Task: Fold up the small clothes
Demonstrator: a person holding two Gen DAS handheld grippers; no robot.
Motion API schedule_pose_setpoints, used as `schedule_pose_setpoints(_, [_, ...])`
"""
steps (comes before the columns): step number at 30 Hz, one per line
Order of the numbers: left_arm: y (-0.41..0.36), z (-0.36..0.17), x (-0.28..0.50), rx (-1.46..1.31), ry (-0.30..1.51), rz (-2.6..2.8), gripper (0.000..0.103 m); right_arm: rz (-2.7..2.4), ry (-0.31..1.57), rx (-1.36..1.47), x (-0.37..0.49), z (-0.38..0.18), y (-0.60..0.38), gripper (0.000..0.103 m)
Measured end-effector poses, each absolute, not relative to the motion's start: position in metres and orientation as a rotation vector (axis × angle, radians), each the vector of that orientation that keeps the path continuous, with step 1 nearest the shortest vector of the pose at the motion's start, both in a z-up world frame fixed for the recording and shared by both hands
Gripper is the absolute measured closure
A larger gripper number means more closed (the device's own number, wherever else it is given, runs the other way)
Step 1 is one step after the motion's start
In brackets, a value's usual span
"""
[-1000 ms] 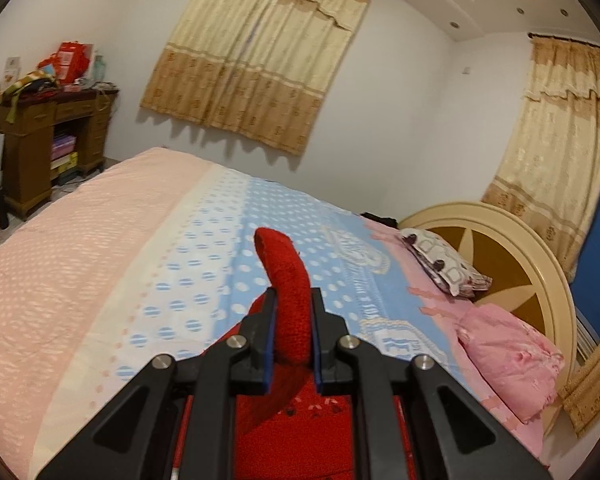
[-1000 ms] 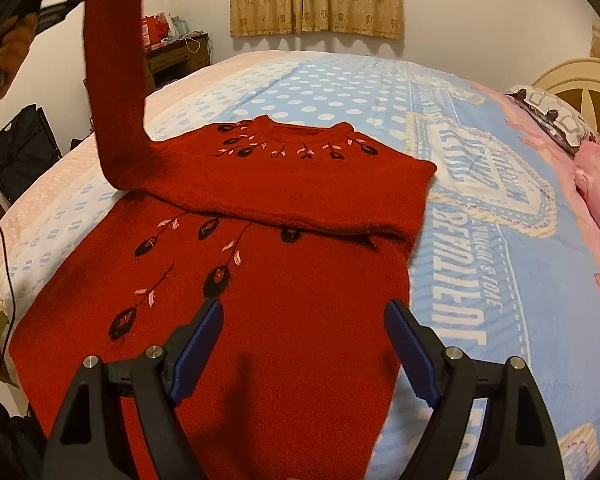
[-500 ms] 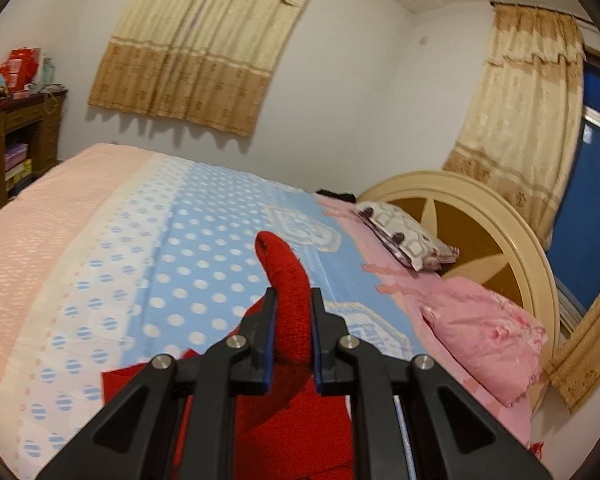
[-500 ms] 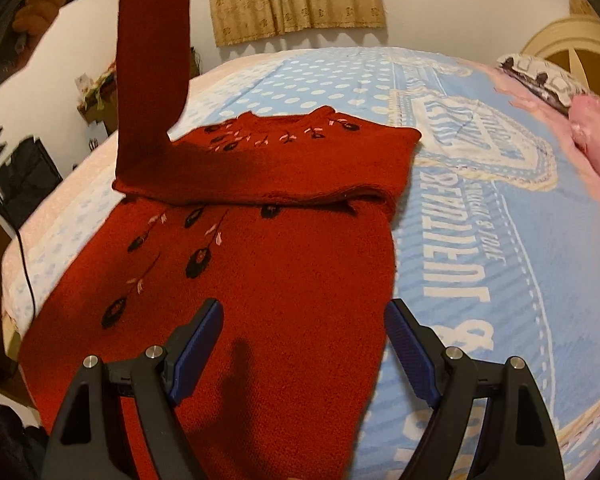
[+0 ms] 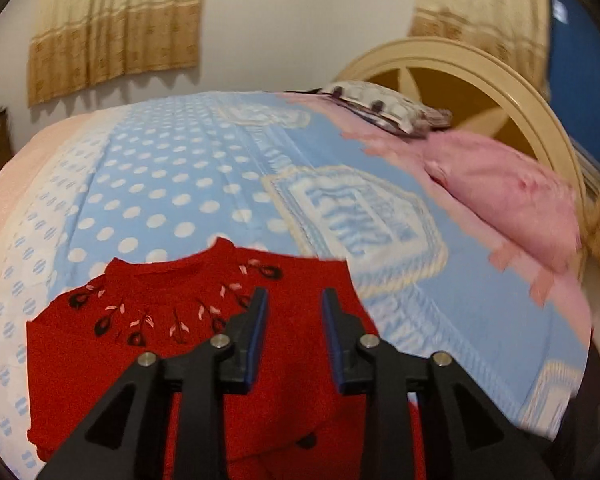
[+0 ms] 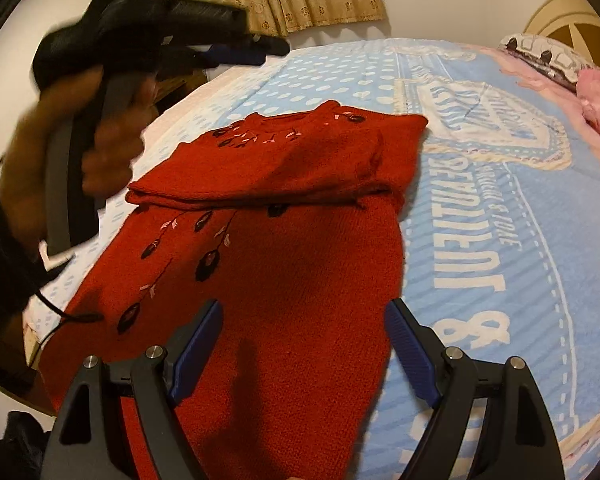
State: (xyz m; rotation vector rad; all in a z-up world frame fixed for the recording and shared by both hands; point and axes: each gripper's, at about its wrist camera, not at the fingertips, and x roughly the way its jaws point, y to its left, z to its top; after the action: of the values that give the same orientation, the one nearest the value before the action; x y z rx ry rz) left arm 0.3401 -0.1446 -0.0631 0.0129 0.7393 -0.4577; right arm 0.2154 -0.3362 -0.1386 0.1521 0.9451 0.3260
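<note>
A red knitted sweater [image 6: 284,264] with dark flower embroidery lies flat on the bed, both sleeves folded across its chest [image 6: 300,164]. In the left wrist view the sweater [image 5: 152,320] lies below my left gripper [image 5: 294,300], which is open and empty above its chest. The left gripper [image 6: 240,52] also shows in the right wrist view, held in a hand above the sweater's left shoulder. My right gripper [image 6: 304,312] is open and empty, hovering over the sweater's lower body.
The bed has a blue polka-dot cover [image 5: 172,184] with a pink border. A pink pillow [image 5: 500,184] and a patterned pillow [image 5: 380,104] lie by the cream headboard [image 5: 500,80]. Curtains [image 5: 112,28] hang on the far wall.
My left gripper has let go of the red sleeve it held up and has opened. The sleeve now lies folded across the sweater's chest. The left gripper has tilted down over the sweater.
</note>
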Motion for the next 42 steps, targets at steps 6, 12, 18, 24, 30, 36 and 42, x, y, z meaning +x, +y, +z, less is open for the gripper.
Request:
schedule_pose_setpoints(6, [-0.090,-0.061,0.303,0.121,0.648,-0.359,0.031,0.327,0.916,0.193,0.215,-0.134,-0.344,0.020])
schedule_pose_setpoints(12, [0.004,-0.104,0.286,0.184,0.738,-0.088,0.029,0.300,0.947,0.214,0.227,-0.107,-0.365,0.020])
schedule_pose_setpoints(18, [0.059,-0.139,0.283,0.020,0.860,-0.022,0.029,0.209,0.964,0.284,0.285,-0.086,-0.392,0.031])
schedule_pose_setpoints(24, [0.059,-0.145,0.292,-0.031,0.835,-0.039,0.029,0.204,1.035,0.262,0.351,-0.109,-0.364,0.041])
schedule_pose_setpoints(30, [0.080,-0.171,0.308,-0.116,0.904,-0.007,0.018,0.171,1.138,0.143,0.374,-0.156,-0.330,0.089])
schedule_pose_setpoints(36, [0.088,-0.178,0.305,-0.168,0.922,0.009,0.005,0.112,1.012,0.109,0.357,-0.126,-0.346,0.095])
schedule_pose_setpoints(42, [0.089,-0.176,0.304,-0.166,0.928,0.007,0.004,0.086,1.112,0.134,0.368,-0.154,-0.359,0.094])
